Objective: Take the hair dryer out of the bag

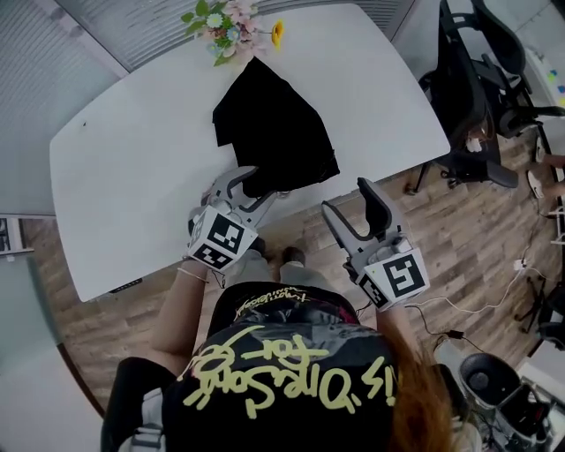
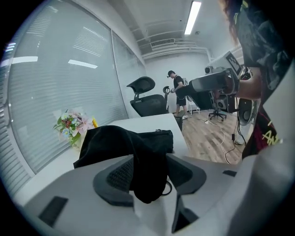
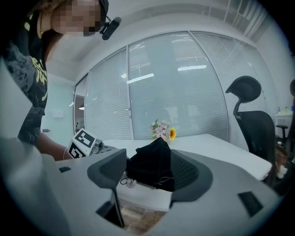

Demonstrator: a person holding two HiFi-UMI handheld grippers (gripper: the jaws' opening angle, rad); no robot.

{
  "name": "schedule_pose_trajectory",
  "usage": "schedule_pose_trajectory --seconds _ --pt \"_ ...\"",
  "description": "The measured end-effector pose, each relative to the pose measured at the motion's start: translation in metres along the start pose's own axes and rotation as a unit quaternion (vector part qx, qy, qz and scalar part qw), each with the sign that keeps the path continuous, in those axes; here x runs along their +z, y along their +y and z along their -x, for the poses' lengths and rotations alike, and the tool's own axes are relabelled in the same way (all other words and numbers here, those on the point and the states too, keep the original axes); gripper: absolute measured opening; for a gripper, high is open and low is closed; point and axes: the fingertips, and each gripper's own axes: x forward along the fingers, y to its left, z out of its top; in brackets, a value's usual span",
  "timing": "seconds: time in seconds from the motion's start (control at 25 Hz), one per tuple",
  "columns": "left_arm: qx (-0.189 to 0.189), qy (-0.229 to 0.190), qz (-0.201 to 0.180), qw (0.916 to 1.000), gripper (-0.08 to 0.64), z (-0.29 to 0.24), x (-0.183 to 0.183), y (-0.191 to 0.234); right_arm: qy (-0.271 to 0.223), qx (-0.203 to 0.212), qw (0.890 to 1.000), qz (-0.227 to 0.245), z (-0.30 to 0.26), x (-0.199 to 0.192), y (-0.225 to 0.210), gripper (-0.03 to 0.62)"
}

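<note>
- Since no view showed the hair dryer, it was presumably still inside the bag (image 1: 274, 132), which lay on the table (image 1: 132, 177) just ahead of both grippers.
- The left gripper (image 1: 252, 187) looked clamped on a fold at the bag's near edge, probably to lift or steady the mouth.
- The right gripper (image 1: 346, 199) hung short of the bag, off the table edge, jaws apart and empty, seemingly ready to reach in.
- Only the black fabric barred the way; flowers (image 1: 231, 25) stood beyond the bag, and chairs (image 1: 477, 97) were well off to the right gripper's right.
</note>
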Motion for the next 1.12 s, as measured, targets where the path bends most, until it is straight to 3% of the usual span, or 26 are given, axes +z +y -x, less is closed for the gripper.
schedule_pose_trajectory --seconds 0.16,0.44,0.64,0.88,1.12 --pt "0.008 -0.006 0.005 0.9999 0.153 0.004 0.004 -0.004 0.006 0.008 1.0 0.004 0.011 -0.008 -0.006 0.285" --pt "0.01 -0.022 0.054 0.9982 0.025 0.013 0.01 0.004 0.017 0.025 1.0 0.006 0.014 -0.018 0.001 0.285" --pt "0.022 -0.066 0.121 0.9901 0.018 0.022 0.025 0.027 0.038 0.055 0.998 0.007 -0.004 -0.036 0.016 0.285" --pt "0.027 -0.075 0.121 0.9894 0.018 0.021 0.035 0.038 0.07 0.097 0.992 0.034 -0.026 -0.055 0.047 0.285" --pt "0.035 -0.093 0.173 0.9798 0.02 0.019 0.034 0.053 0.083 0.13 0.986 0.068 -0.057 -0.059 0.075 0.285"
